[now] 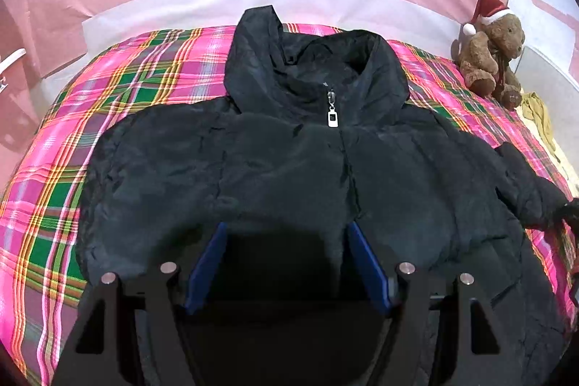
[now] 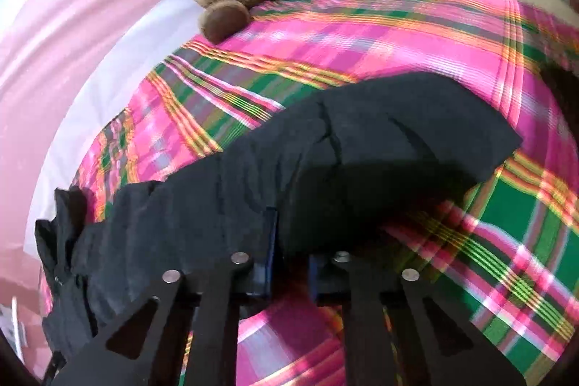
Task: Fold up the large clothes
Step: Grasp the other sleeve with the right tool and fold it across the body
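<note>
Jacket (image 1: pixel 289 169) is spread zipped across the plaid bed (image 1: pixel 119 89). Left gripper (image 1: pixel 286 263) is held apart over its hem. Right gripper (image 2: pixel 293 263) is clamped on the sleeve (image 2: pixel 362 140). Teddy (image 1: pixel 490 56) is seated at the far corner.

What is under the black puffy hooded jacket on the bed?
The black puffy hooded jacket lies spread on a pink and green plaid blanket, which shows around it on both sides. What lies beneath the jacket's middle is covered and cannot be seen.
</note>
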`<state>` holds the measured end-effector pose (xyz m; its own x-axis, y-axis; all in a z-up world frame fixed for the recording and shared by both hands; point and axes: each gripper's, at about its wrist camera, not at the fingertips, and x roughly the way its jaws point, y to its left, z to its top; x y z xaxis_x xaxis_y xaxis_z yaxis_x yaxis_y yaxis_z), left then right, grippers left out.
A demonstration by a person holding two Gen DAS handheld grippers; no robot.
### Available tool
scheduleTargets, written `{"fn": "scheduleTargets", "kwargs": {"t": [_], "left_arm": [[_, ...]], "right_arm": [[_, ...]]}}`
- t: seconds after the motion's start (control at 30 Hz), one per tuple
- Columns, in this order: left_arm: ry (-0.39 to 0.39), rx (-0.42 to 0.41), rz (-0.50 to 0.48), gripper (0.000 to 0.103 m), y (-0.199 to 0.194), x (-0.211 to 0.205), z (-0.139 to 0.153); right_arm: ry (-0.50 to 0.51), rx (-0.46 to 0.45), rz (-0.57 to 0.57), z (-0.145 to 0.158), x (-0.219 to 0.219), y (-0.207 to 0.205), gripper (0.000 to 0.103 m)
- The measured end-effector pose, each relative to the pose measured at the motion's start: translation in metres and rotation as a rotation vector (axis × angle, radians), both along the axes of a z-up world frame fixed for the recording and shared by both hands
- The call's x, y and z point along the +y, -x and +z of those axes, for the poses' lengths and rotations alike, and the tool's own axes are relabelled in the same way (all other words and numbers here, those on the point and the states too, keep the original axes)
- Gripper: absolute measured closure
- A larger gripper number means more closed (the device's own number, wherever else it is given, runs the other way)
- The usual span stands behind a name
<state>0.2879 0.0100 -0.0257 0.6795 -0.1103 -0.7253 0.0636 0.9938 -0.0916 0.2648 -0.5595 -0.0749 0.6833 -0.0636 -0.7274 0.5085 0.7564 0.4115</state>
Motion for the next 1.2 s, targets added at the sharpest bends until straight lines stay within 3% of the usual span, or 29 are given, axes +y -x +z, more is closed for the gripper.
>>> {"fn": "scheduleTargets", "kwargs": {"t": [0.23,0.4,0.63,0.77,0.9,1.13,1.2], "left_arm": [[0.020,-0.041,0.013,0.031,0.018,0.016,0.021],[0.042,-0.073,0.028,0.032,0.031,0.031,0.037],[0.057,-0.093,0.049,0.031,0.047,0.053,0.048],[0.064,-0.100,0.064,0.031,0.054,0.068,0.051],[0.074,-0.105,0.088,0.031,0.060,0.086,0.052],[0.104,-0.107,0.146,0.031,0.071,0.120,0.047],[0.113,-0.105,0.155,0.031,0.074,0.125,0.045]], "right_arm": [[0.103,-0.146,0.100,0.083,0.043,0.015,0.092],[0.168,-0.265,0.242,0.151,0.100,0.021,0.092],[0.225,-0.319,0.474,0.193,0.198,0.010,0.092],[0.242,-0.289,0.594,0.186,0.250,-0.004,0.092],[0.237,-0.231,0.695,0.160,0.299,-0.020,0.092],[0.219,-0.080,0.833,0.079,0.372,-0.052,0.087],[0.206,-0.035,0.861,0.054,0.386,-0.060,0.078]]}}
